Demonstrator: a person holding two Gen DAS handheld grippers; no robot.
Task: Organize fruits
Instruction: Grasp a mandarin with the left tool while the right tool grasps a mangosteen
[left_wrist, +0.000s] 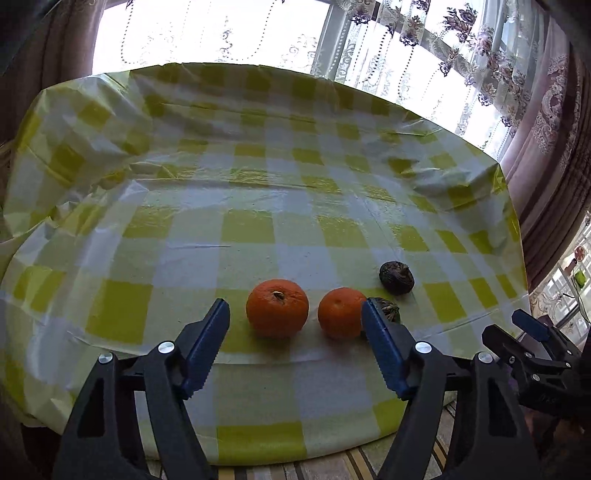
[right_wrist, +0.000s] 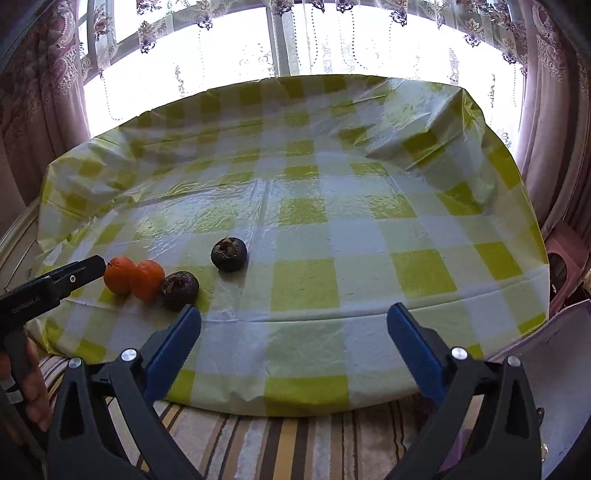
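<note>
Two oranges sit side by side on the checked tablecloth: a larger one (left_wrist: 277, 308) and a smaller one (left_wrist: 342, 313). A dark purple mangosteen (left_wrist: 396, 277) lies behind to the right; a second one (left_wrist: 388, 309) is mostly hidden behind my left gripper's right finger. My left gripper (left_wrist: 295, 314) is open, just in front of the oranges, empty. In the right wrist view the oranges (right_wrist: 119, 275) (right_wrist: 147, 280) and the two mangosteens (right_wrist: 180, 290) (right_wrist: 229, 254) form a group at the left. My right gripper (right_wrist: 293, 325) is open and empty, over the table's front edge.
The table (right_wrist: 332, 229) has a wrinkled yellow-and-white checked plastic cloth, raised at the back corners. Curtained windows stand behind. A striped rug (right_wrist: 280, 446) lies below the front edge. The left gripper's body (right_wrist: 51, 284) shows at the left in the right wrist view.
</note>
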